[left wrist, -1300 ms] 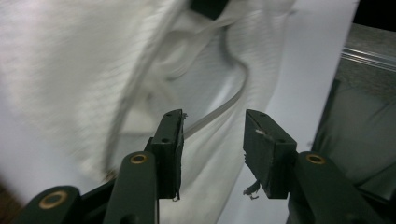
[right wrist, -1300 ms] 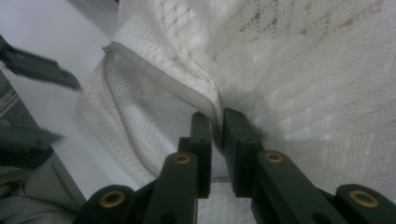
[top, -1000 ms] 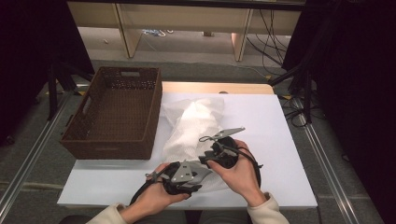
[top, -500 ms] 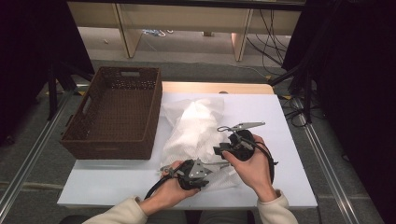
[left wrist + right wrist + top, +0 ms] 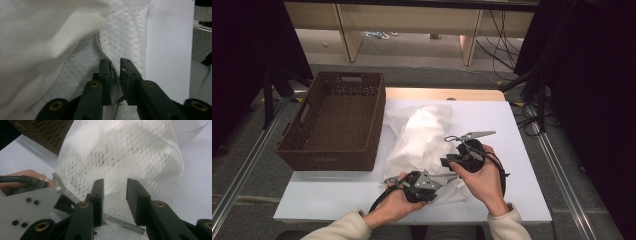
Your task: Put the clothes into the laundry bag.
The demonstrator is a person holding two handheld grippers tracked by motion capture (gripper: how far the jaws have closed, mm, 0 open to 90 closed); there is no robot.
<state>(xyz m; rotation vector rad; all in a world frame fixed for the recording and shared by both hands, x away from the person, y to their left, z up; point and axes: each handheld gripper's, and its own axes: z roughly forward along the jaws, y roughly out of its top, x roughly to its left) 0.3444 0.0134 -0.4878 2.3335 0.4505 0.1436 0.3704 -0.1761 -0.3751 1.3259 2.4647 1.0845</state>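
White mesh laundry bag (image 5: 424, 142), stuffed w/ white cloth, lies mid-table on the white tabletop (image 5: 522, 130), just right of the brown woven rectangular basket (image 5: 337, 120). Left gripper (image 5: 115, 75) has just been closing; its jaws stand narrow, pinching the bag's zipper-seam edge (image 5: 113, 75), prob. to anchor that end. Right gripper (image 5: 115, 195) sits half-open at the mesh, its jaws either side of a grey strip (image 5: 117, 220), nothing gripped. Bulging cloth crowds both grippers; basket is empty.
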